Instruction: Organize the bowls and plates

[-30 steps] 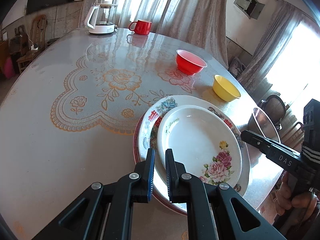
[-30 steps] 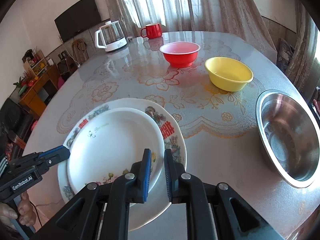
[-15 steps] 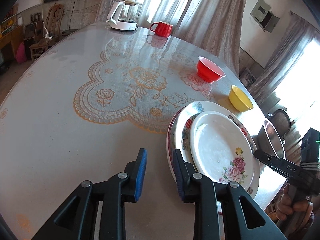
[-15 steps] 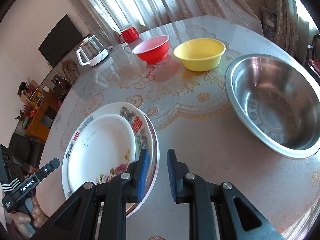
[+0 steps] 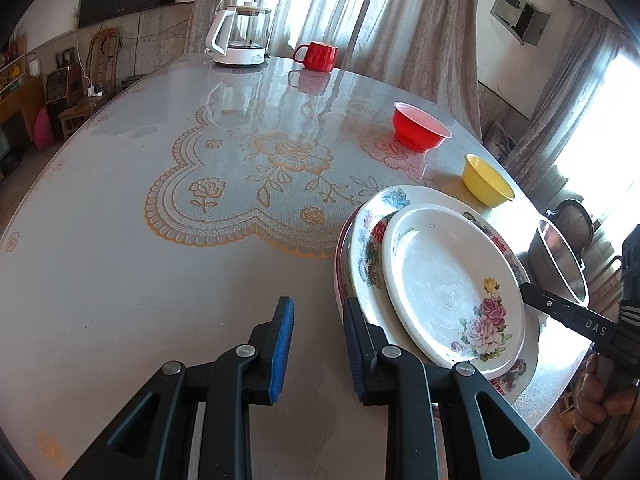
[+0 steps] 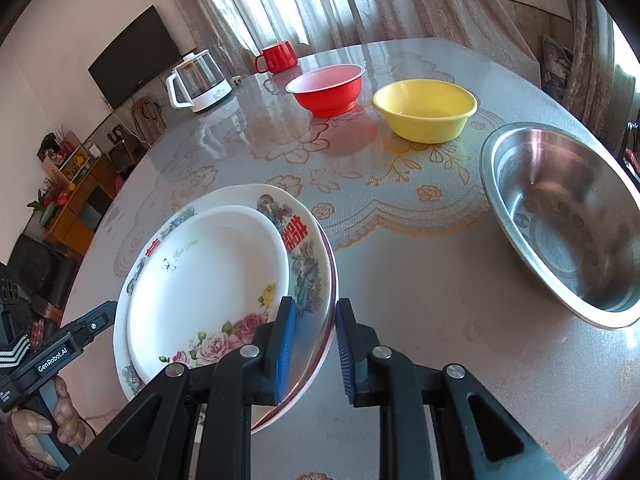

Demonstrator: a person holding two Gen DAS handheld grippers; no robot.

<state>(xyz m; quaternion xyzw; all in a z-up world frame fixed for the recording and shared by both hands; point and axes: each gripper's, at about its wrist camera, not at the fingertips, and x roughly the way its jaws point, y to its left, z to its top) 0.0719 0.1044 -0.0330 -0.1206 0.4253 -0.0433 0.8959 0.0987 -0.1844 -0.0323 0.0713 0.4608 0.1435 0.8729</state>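
Three plates lie stacked on the round table: a small white plate with roses (image 5: 448, 280) (image 6: 208, 280) on a larger patterned plate (image 5: 368, 240) (image 6: 304, 248), over a red-rimmed one (image 6: 330, 280). My left gripper (image 5: 318, 308) is open over bare table, its right finger beside the stack's left edge. My right gripper (image 6: 317, 308) is open at the opposite side. The stack's rim runs between its fingers and the pads do not press on it. A red bowl (image 5: 418, 132) (image 6: 328, 90) and a yellow bowl (image 5: 486, 182) (image 6: 426, 110) stand beyond.
A large steel bowl (image 6: 560, 220) (image 5: 560, 264) sits near the table edge, right of the stack. A glass kettle (image 5: 240, 36) (image 6: 200, 82) and a red mug (image 5: 318, 56) (image 6: 278, 58) stand at the far side. A person's hand holds each gripper's handle.
Both grippers stood nearly shut at the stack's rim a second ago; their jaws have parted. The left gripper has swung left off the rim, and the right one has shifted toward the stack's right edge.
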